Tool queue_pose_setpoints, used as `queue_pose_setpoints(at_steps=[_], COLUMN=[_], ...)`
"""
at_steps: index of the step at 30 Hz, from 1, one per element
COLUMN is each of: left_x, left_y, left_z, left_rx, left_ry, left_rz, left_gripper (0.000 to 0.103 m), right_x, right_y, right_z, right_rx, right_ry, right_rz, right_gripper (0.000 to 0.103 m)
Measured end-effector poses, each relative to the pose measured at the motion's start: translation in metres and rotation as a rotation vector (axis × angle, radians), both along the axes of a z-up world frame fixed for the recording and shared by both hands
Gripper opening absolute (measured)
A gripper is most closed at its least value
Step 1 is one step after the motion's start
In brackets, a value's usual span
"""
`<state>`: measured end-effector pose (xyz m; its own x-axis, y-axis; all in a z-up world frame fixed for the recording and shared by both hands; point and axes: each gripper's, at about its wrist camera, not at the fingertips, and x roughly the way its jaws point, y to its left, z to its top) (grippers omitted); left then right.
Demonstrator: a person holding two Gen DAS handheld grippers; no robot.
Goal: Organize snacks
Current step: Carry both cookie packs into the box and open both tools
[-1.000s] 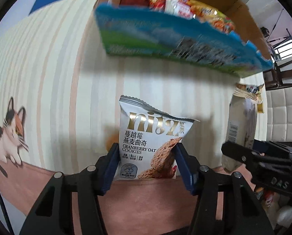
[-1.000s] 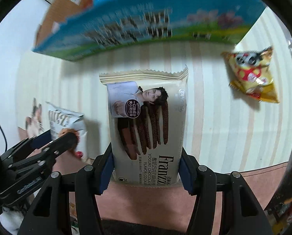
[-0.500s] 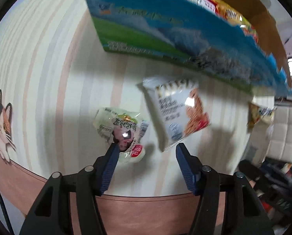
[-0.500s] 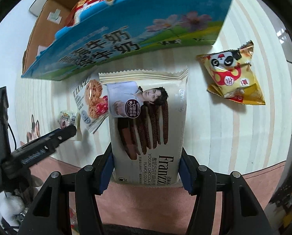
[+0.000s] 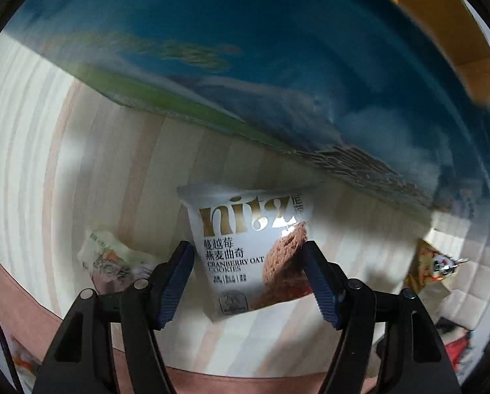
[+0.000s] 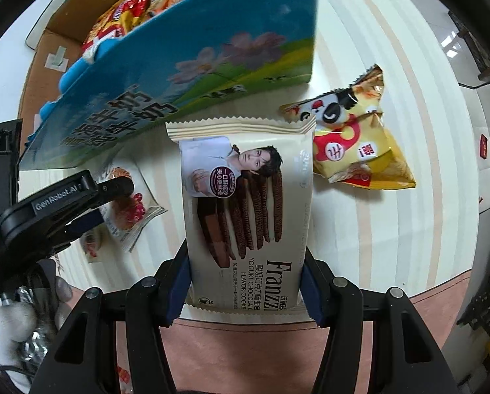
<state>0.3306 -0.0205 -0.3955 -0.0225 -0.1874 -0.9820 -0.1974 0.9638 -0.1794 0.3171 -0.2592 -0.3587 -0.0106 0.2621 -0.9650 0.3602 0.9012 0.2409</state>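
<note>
The left claw (image 5: pixel 246 248) has just been opening. Its jaws stand apart around the cranberry oat cookie pack (image 5: pixel 241 229), which lies flat on the surface (image 6: pixel 376 246), apparently unpressed. The right claw (image 6: pixel 246 256) is clamped on the low end of the Franzzi cookie pack (image 6: pixel 245 180). That pack's free top edge could catch the wall of the blue box (image 6: pixel 212 49) at 11 o'clock, and closing the left jaws might snag the small sachet (image 5: pixel 110 259) at 9 o'clock. Only the right view shows the snacks already boxed and the whole panda bag (image 6: pixel 353 151) at 2 o'clock. Only the left shows the sachet clearly.
</note>
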Motion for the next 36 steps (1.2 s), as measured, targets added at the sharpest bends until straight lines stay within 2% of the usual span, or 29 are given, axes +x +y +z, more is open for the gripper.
queue_pose_setpoints(at_steps=[4, 10, 13, 16, 17, 21, 27, 29, 30, 33, 36], left_x=[-0.009, -0.052, -0.064, -0.057, -0.054, -0.044, -0.06, -0.074, -0.067, -0.079, -0.069], left_y=[-0.02, -0.02, -0.013, -0.012, -0.013, -0.036, -0.058, -0.07, -0.071, -0.083, -0.08], left_z=[0.002, -0.005, -0.008, -0.01, -0.011, -0.013, -0.008, 0.0, 0.007, 0.046, 0.095], left_rx=[0.042, 0.034, 0.003, -0.001, 0.012, 0.111, 0.107, 0.079, 0.066, 0.024, -0.013], left_ry=[-0.026, 0.016, 0.035, 0.054, 0.055, 0.033, 0.006, -0.014, -0.028, -0.104, -0.196], left_rz=[-0.106, -0.211, -0.211, -0.197, -0.199, -0.224, -0.266, -0.264, -0.266, -0.278, -0.275], left_gripper=[0.063, 0.063, 0.064, 0.07, 0.073, 0.072, 0.07, 0.07, 0.07, 0.07, 0.07], right_x=[-0.005, -0.02, -0.024, -0.027, -0.025, -0.022, -0.034, -0.037, -0.039, -0.045, -0.043], right_y=[0.0, 0.005, 0.01, 0.014, 0.019, 0.032, 0.036, 0.038, 0.036, 0.034, 0.035], right_z=[-0.003, -0.003, -0.002, -0.007, -0.011, -0.027, -0.028, -0.022, -0.018, 0.004, 0.032], right_rx=[0.0, 0.003, 0.005, -0.002, -0.003, -0.025, -0.023, -0.007, 0.001, 0.042, 0.072], right_ry=[0.01, 0.009, 0.012, 0.016, 0.019, 0.026, 0.012, -0.004, -0.011, -0.05, -0.074], right_rz=[0.008, 0.034, 0.044, 0.042, 0.039, 0.034, 0.033, 0.031, 0.032, 0.042, 0.088], right_gripper=[0.061, 0.061, 0.061, 0.061, 0.061, 0.061, 0.061, 0.061, 0.061, 0.061, 0.061])
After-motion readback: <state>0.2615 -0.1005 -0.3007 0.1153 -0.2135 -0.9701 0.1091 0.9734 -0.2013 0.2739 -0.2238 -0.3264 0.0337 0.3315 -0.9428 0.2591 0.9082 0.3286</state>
